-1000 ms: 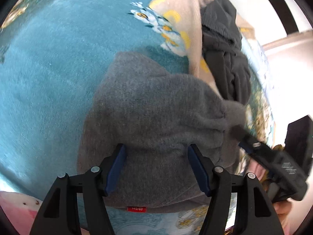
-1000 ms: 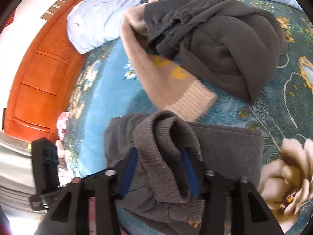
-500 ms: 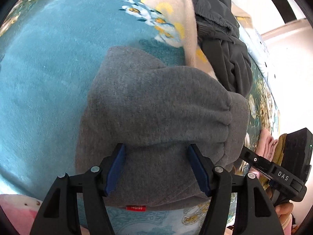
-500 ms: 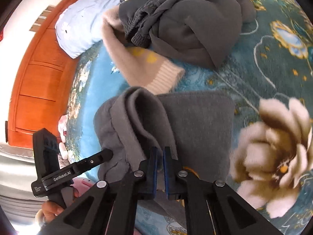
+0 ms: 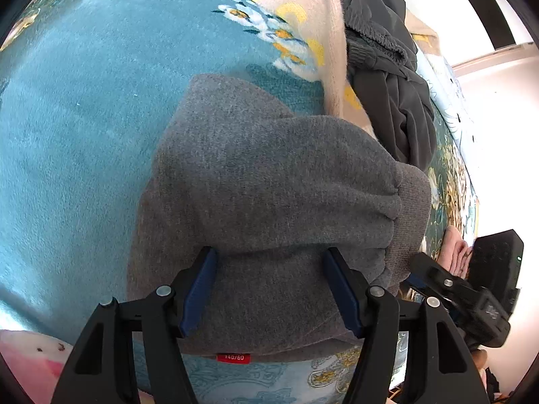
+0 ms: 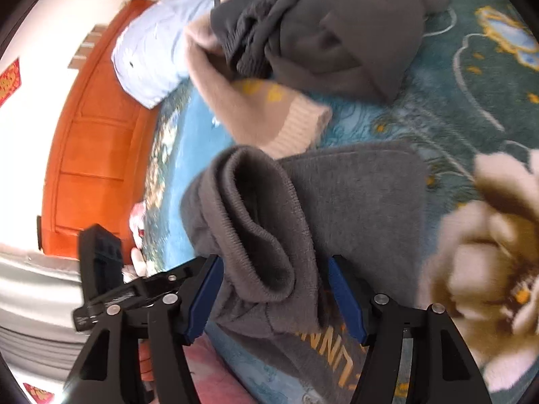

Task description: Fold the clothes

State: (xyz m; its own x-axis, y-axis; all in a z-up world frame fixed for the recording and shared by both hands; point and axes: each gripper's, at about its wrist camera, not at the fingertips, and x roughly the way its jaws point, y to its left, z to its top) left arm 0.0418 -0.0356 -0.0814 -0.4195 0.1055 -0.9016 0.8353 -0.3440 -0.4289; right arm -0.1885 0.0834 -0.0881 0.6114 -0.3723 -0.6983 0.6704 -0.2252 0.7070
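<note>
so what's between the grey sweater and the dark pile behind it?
The beige knit garment with yellow marks: its ribbed hem lies between the grey sweater and the dark grey pile, partly tucked under the pile. Clearest in the right wrist view.

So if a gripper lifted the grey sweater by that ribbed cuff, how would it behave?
The grey sweater would probably drape and unfold: its ribbed cuff already slumps in soft folds. The fuzzy knit likely grips rather than slips on the plush blanket.

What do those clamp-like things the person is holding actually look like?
Each hand-held gripper, left and right, has two black plastic fingers with silver rivets and blue pads. The body behind is a black block with white lettering, too small to read.
</note>
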